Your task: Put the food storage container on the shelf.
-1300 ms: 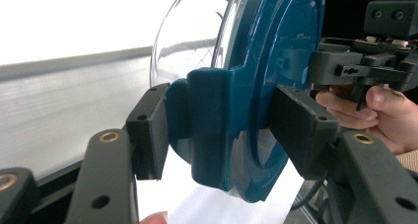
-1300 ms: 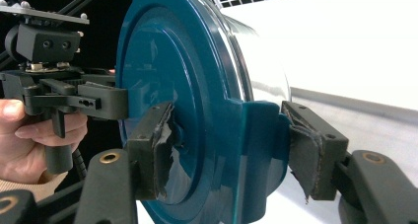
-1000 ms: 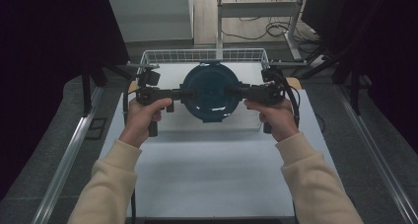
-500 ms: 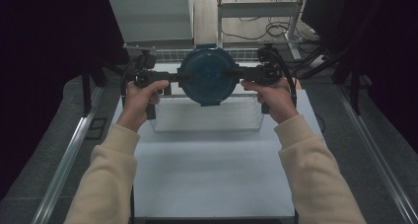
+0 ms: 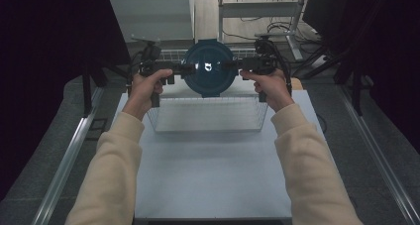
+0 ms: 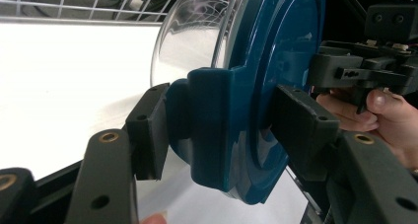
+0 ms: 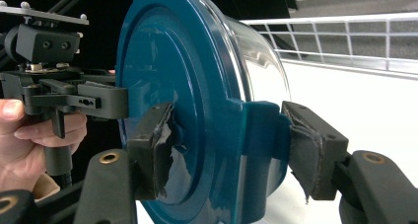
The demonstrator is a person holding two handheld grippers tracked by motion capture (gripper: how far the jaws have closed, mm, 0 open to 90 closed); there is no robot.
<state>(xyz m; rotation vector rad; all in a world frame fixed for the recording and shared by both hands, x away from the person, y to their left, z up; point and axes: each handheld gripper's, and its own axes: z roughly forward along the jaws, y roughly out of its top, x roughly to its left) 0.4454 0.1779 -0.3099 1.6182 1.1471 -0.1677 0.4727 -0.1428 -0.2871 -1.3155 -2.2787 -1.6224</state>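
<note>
A round clear container with a dark blue lid [image 5: 207,75] hangs in the air above the wire basket [image 5: 208,117], its lid turned toward the high camera. My left gripper [image 5: 185,70] is shut on the lid's side tab [image 6: 212,110], one pad [image 6: 148,130] on each face. On the opposite side, my right gripper [image 5: 233,65] is shut on the other tab [image 7: 256,135], its worn pads [image 7: 308,152] pressing on it. The clear bowl [image 6: 192,36] points away from both hands. Each gripper view shows the other gripper beyond the lid [image 7: 172,71].
The wire basket stands at the far end of the white table [image 5: 213,180]. Metal rails [image 5: 64,160] run along both sides of the table. Shelving and cables [image 5: 267,17] lie beyond the basket.
Both hands have carried the container up and away from the person, from low inside the basket to above its far part. Both grips are unchanged.
</note>
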